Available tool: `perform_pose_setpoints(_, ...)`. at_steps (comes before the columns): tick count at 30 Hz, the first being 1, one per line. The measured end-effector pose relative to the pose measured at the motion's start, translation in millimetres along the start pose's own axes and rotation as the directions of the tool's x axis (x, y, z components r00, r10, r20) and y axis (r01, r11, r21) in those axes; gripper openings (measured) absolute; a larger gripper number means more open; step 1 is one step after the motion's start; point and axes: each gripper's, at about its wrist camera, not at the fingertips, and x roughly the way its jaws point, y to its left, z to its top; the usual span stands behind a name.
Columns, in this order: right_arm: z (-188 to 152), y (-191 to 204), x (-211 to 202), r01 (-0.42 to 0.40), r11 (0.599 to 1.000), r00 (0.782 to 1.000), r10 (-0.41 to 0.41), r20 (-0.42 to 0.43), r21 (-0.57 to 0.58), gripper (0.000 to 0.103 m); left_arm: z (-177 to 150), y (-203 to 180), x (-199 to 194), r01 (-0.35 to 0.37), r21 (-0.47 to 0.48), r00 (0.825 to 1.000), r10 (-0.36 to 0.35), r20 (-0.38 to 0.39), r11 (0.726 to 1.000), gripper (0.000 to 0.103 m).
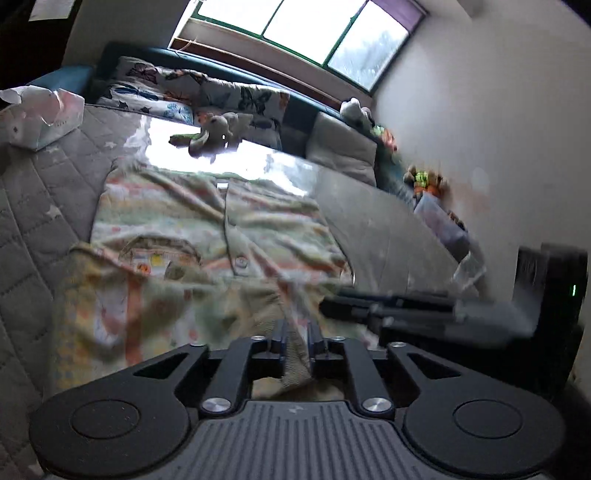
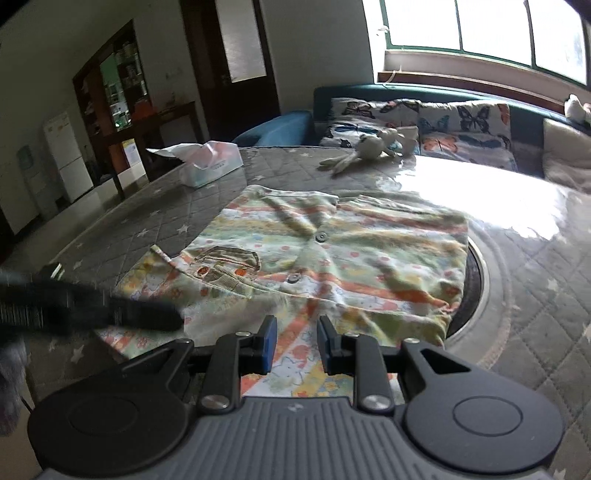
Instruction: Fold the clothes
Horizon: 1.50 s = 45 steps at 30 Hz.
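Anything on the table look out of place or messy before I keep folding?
Mostly the patterned shirt: it lies rumpled, its right edge draped over a round recess in the tabletop. A stuffed toy lies behind it.

Both wrist cams sit low over the bench (image 2: 155,206), close up, facing the window (image 1: 306,33). Shared: patterned shirt (image 2: 332,254) mid-frame, butterfly cushions (image 1: 177,88) behind.

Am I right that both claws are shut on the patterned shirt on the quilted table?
Not quite. Only the left claw is shut on the patterned shirt, pinching its ribbed edge. The right wrist view shows the right claw open above the fabric.
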Motion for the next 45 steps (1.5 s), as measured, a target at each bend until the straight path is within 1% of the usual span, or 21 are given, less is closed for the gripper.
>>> perform_pose_setpoints(1, 0, 0, 1, -0.008, 1.0, 1.0, 0.008, -0.003, 0.008, 0.024, -2, 2, -6, -0.005, 0.008, 1.0, 0.005, 0.007, 1.0, 0.033)
perform_pose_setpoints(2, 1, 0, 2, -0.016, 1.0, 1.0, 0.016, -0.006, 0.013, 0.024, -2, 4, -12, -0.016, 0.016, 1.0, 0.016, 0.021, 1.0, 0.052)
perform_pose_setpoints(3, 1, 1, 6, -0.027, 1.0, 1.0, 0.027, -0.015, 0.015, 0.024, -3, 6, -18, -0.031, 0.025, 0.999, 0.03, 0.038, 0.999, 0.059)
perform_pose_setpoints(5, 2, 4, 13, -0.049, 0.999, 0.998, 0.05, -0.035, 0.018, 0.024, 0, 14, -30, -0.085, 0.049, 0.994, 0.081, 0.076, 0.995, 0.06)
perform_pose_setpoints(7, 1, 10, 23, -0.056, 0.998, 0.997, 0.056, -0.06, 0.009, 0.024, 4, 24, -37, -0.143, 0.056, 0.985, 0.136, 0.104, 0.988, 0.066)
perform_pose_setpoints(13, -3, 22, 44, -0.059, 0.998, 0.992, 0.058, -0.11, -0.003, 0.024, 5, 50, -57, -0.284, 0.052, 0.947, 0.272, 0.173, 0.957, 0.092)
perform_pose_setpoints(15, -2, 24, 46, -0.057, 0.998, 0.992, 0.057, -0.112, 0.0, 0.024, 5, 59, -62, -0.307, 0.041, 0.937, 0.295, 0.187, 0.951, 0.101)
perform_pose_setpoints(18, -2, 25, 48, -0.057, 0.998, 0.992, 0.058, -0.116, 0.01, 0.022, 4, 68, -61, -0.323, 0.013, 0.93, 0.315, 0.189, 0.946, 0.102)
perform_pose_setpoints(20, -2, 26, 48, -0.055, 0.998, 0.992, 0.055, -0.115, 0.01, 0.017, 3, 72, -59, -0.336, 0.002, 0.925, 0.33, 0.186, 0.942, 0.103)
perform_pose_setpoints(22, -1, 28, 45, -0.049, 0.999, 0.993, 0.049, -0.106, 0.001, 0.008, 3, 74, -57, -0.35, 0.001, 0.921, 0.344, 0.183, 0.937, 0.103)
perform_pose_setpoints(25, 3, 33, 41, -0.05, 0.999, 0.994, 0.048, -0.1, -0.015, 0.008, 3, 76, -56, -0.362, 0.003, 0.918, 0.356, 0.177, 0.932, 0.103)
perform_pose_setpoints(27, 2, 35, 42, -0.027, 0.999, 0.995, 0.023, -0.099, -0.035, 0.008, 3, 76, -53, -0.367, 0.005, 0.916, 0.361, 0.174, 0.93, 0.103)
perform_pose_setpoints(28, 1, 35, 43, -0.024, 0.999, 0.995, 0.019, -0.097, -0.048, 0.011, 3, 77, -52, -0.367, 0.004, 0.916, 0.361, 0.175, 0.93, 0.103)
perform_pose_setpoints(29, 1, 36, 44, -0.021, 0.998, 0.995, 0.015, -0.095, -0.06, 0.014, 3, 77, -52, -0.369, 0.001, 0.915, 0.364, 0.175, 0.929, 0.103)
perform_pose_setpoints(30, 0, 36, 44, -0.009, 0.998, 0.996, 0.003, -0.091, -0.063, 0.023, 4, 78, -51, -0.372, -0.001, 0.914, 0.366, 0.174, 0.928, 0.103)
perform_pose_setpoints(32, -3, 36, 43, 0.018, 0.998, 0.996, -0.024, -0.081, -0.068, 0.024, 3, 78, -52, -0.374, 0.001, 0.913, 0.368, 0.178, 0.927, 0.103)
perform_pose_setpoints(35, -4, 32, 44, 0.014, 0.999, 0.996, -0.017, -0.083, -0.042, 0.025, 3, 80, -51, -0.38, -0.004, 0.911, 0.375, 0.171, 0.925, 0.103)
perform_pose_setpoints(36, -5, 32, 44, 0.002, 0.999, 0.996, -0.005, -0.085, -0.035, 0.02, 3, 80, -50, -0.383, -0.006, 0.91, 0.378, 0.168, 0.924, 0.103)
perform_pose_setpoints(37, -5, 32, 44, -0.011, 1.0, 0.996, 0.009, -0.086, -0.028, 0.012, 3, 80, -49, -0.385, -0.002, 0.91, 0.38, 0.166, 0.923, 0.103)
perform_pose_setpoints(39, -5, 35, 42, -0.024, 0.999, 0.997, 0.022, -0.08, -0.031, 0.007, 3, 78, -47, -0.39, 0.004, 0.909, 0.384, 0.16, 0.921, 0.103)
perform_pose_setpoints(45, 10, 41, 16, 0.01, 0.998, 1.0, -0.01, 0.009, -0.064, 0.006, 5, 78, -41, -0.409, 0.015, 0.903, 0.403, 0.149, 0.912, 0.103)
